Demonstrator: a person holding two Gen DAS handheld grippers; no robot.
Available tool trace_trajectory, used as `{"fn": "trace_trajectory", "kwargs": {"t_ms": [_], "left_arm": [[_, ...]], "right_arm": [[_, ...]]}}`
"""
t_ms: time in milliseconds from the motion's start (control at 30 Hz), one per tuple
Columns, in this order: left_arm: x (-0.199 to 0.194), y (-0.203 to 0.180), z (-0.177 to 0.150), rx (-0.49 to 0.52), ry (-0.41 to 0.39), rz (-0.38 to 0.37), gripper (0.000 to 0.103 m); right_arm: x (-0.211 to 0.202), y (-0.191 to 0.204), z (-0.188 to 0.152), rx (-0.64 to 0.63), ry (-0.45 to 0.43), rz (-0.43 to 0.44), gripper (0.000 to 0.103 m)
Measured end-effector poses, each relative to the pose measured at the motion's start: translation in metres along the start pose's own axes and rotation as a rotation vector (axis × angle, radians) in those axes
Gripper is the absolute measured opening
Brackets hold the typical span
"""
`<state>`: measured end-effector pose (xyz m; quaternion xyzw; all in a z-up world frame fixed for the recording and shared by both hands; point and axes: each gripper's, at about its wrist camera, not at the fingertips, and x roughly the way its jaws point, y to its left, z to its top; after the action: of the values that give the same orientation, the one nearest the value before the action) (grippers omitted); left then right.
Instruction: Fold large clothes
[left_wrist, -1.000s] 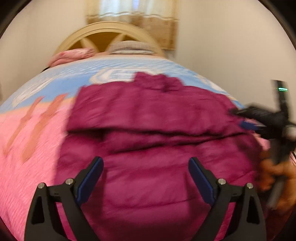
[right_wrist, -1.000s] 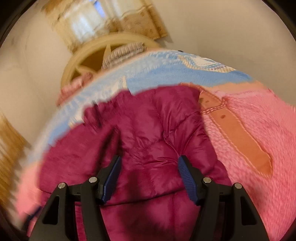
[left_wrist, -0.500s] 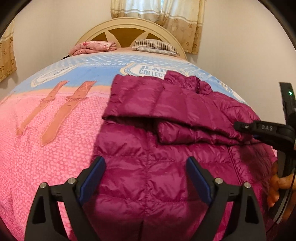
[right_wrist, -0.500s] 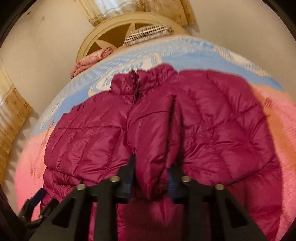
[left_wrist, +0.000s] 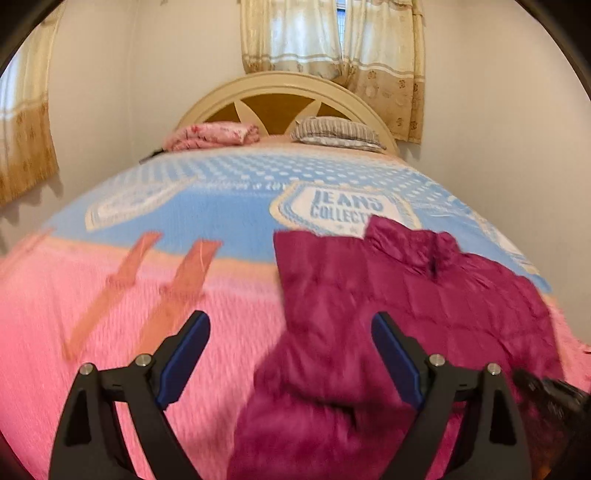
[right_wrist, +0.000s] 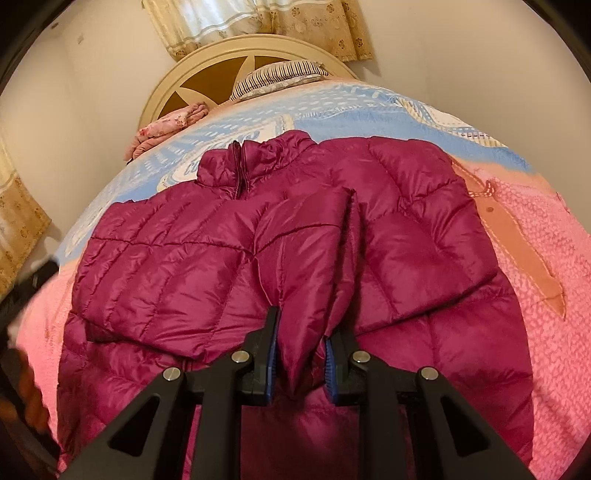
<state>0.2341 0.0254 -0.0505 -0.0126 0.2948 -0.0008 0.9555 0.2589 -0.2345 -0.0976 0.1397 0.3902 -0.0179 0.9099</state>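
Cream walls (left_wrist: 480, 110), arched cream headboard (left_wrist: 280, 85), gold-patterned curtains (left_wrist: 332, 37), pink and blue bedspread (left_wrist: 221, 206), two pillows (left_wrist: 336, 131)

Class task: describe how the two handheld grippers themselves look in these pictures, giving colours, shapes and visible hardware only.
Both the left gripper and the right gripper have matte black, angular frames with triangular cut-outs. Each finger carries a flat blue pad on its inner face. Round silver screw heads sit at the finger joints. No cables, lettering or sleeves show on them.
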Motion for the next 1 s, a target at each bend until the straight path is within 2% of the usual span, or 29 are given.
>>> {"fn": "trace_trajectory", "kwargs": {"t_ms": [67,200,400,600,667,733,800,900,1000], "left_arm": [[0.020,-0.002,0.003,0.003,0.025,0.053,0.091],[0.058,0.002,-0.008,-0.046,0.126,0.093,0.092],[0.097,0.016,-0.028,-0.122,0.287,0.063,0.097],[0.098,0.012,-0.029,-0.101,0.293,0.086,0.100],[0.097,0.010,-0.028,-0.106,0.298,0.088,0.101],[0.097,0.009,-0.028,-0.104,0.295,0.099,0.101],[0.098,0.008,-0.027,-0.095,0.292,0.109,0.101],[0.099,0.009,-0.027,-0.099,0.295,0.105,0.101],[0.099,0.011,-0.028,-0.114,0.297,0.090,0.101]], "right_arm": [[0.006,-0.002,-0.001,-0.002,0.010,-0.001,0.021],[0.009,-0.005,-0.007,-0.007,0.000,0.011,0.021],[0.010,0.000,-0.008,-0.027,-0.002,0.000,0.024],[-0.011,-0.018,-0.002,0.054,0.021,0.067,0.028],[-0.037,-0.022,0.006,0.077,-0.063,-0.001,0.028],[-0.057,-0.012,0.017,0.035,-0.158,-0.055,0.028],[-0.060,0.002,0.029,-0.010,-0.185,-0.067,0.028],[-0.034,0.021,0.049,-0.062,-0.144,-0.031,0.028],[0.014,0.022,0.054,-0.061,-0.032,-0.050,0.028]]}}
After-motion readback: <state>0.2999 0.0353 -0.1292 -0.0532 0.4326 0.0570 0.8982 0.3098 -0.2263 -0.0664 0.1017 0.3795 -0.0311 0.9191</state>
